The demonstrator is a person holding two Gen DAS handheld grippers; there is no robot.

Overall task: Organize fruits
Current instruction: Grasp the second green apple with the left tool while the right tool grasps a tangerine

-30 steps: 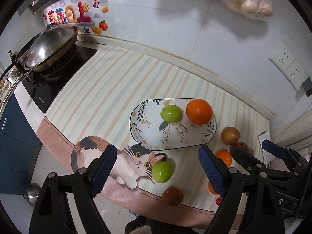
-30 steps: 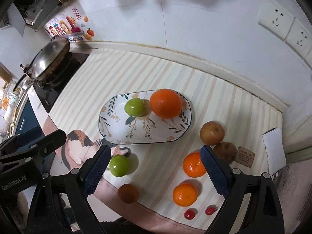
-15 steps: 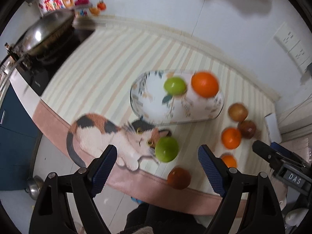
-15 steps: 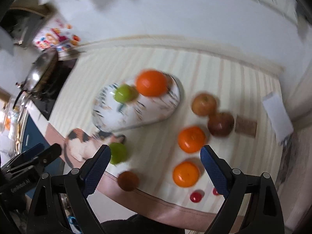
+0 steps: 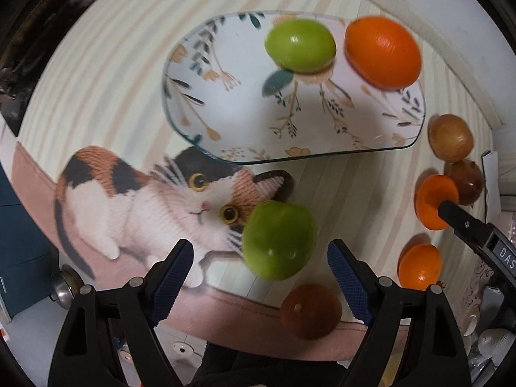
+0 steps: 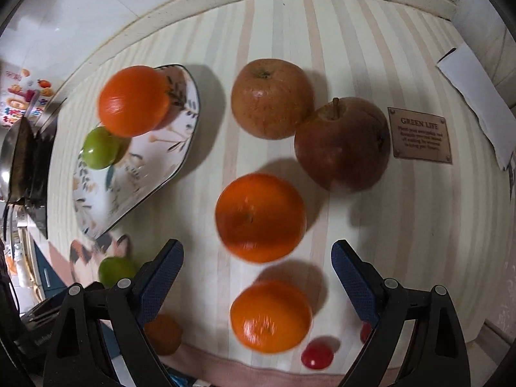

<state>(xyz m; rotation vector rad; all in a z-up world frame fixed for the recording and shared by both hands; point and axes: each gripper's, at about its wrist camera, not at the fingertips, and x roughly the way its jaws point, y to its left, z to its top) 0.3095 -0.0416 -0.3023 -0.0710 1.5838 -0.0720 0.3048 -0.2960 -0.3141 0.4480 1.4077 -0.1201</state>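
A floral oval plate (image 5: 245,119) on the striped mat holds a green fruit (image 5: 300,45) and an orange (image 5: 383,51). Just in front of my open left gripper (image 5: 261,254) lies a second green fruit (image 5: 279,240) on the mat's cat picture, not touched by the fingers. My right gripper (image 6: 258,254) hangs open over an orange (image 6: 259,217), with another orange (image 6: 271,316) lower between its fingers. Neither is gripped. Two apples (image 6: 272,98) (image 6: 342,143) sit beyond them. The plate (image 6: 129,190) shows at the right wrist view's left.
A brown round fruit (image 5: 309,311) lies at the mat's front edge. Two small red tomatoes (image 6: 317,356) sit near the right fingers. A leather label (image 6: 421,135) and white paper (image 6: 477,96) lie at the right. A pan (image 6: 19,158) stands far left; the wall is close behind.
Both grippers have dropped towards the mat, so the fruits look much larger. The left one now frames the loose green fruit; the right one has swung over the two oranges. Jaws stayed open.
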